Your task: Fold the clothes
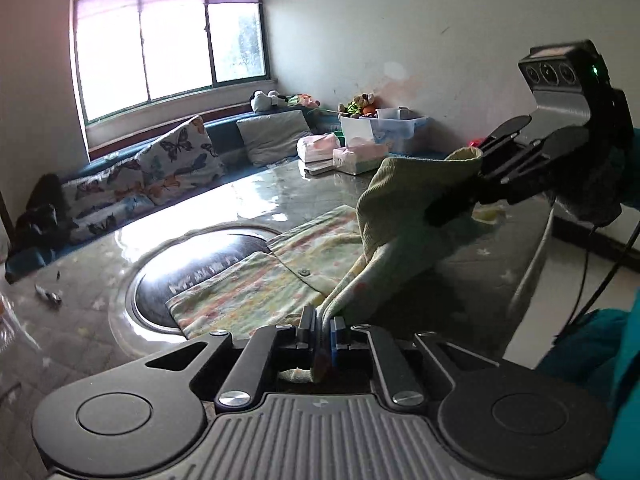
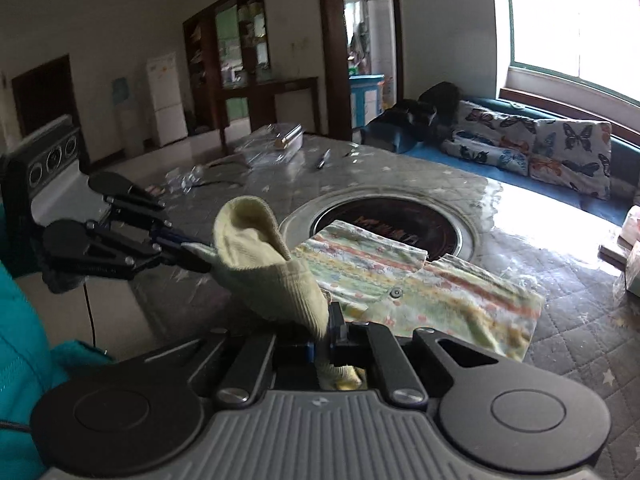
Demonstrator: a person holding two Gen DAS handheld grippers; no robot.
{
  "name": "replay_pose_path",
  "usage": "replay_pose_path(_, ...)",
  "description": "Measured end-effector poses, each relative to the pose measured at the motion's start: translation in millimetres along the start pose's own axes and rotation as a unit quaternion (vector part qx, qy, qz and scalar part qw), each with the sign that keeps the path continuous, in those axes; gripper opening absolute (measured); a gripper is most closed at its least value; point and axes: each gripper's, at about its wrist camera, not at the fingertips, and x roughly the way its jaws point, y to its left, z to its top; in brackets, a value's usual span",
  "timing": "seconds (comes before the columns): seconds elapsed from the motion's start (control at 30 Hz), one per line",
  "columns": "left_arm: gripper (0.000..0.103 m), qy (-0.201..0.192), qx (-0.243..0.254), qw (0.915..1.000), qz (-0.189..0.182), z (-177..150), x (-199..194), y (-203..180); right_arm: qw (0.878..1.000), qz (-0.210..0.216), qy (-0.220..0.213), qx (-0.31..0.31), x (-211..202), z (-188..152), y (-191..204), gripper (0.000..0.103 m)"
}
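Both left tongs (image 1: pixel 322 326) and right tongs (image 2: pixel 320 330) clamped on the ribbed cuff of the pale pastel-printed cotton garment (image 2: pixel 420 292), lifted off the quilted grey counter (image 2: pixel 580 332). Could slip from thin pinches, or bunch unevenly if pulled askew.

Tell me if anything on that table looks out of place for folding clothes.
The patterned garment lies partly over the round sunken pit in the table, so it is not resting flat. Crumpled clear plastic and a pen litter the far end. Both grippers hold the garment's ribbed cuff.
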Motion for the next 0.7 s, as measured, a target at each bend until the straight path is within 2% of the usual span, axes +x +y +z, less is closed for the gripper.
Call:
replay_pose_path(0.13, 0.008, -0.003, -0.015, 0.9999, 0.003, 6, 5, 9, 1.000, -0.005, 0.004, -0.008, 6, 10, -5, 0.006)
replay_pose_path(0.27, 0.008, -0.011, -0.032, 0.9994, 0.009, 18, 19, 29, 1.000, -0.016, 0.004, -0.014, 21, 35, -23, 0.006)
replay_pose_path(0.43, 0.007, -0.004, -0.069, 0.9973, 0.024, 34, 57, 66, 1.000, -0.021, 0.016, -0.016, 56, 66, -52, 0.006)
replay_pose_path(0.57, 0.008, 0.024, -0.118, 0.9922, 0.033, 38, 98, 100, 0.999, -0.028, 0.032, -0.008, 95, 84, -79, 0.006)
replay_pose_path(0.7, 0.008, 0.068, -0.168, 0.9827, 0.038, 32, 142, 128, 0.998, -0.036, 0.050, 0.018, 142, 90, -105, 0.006)
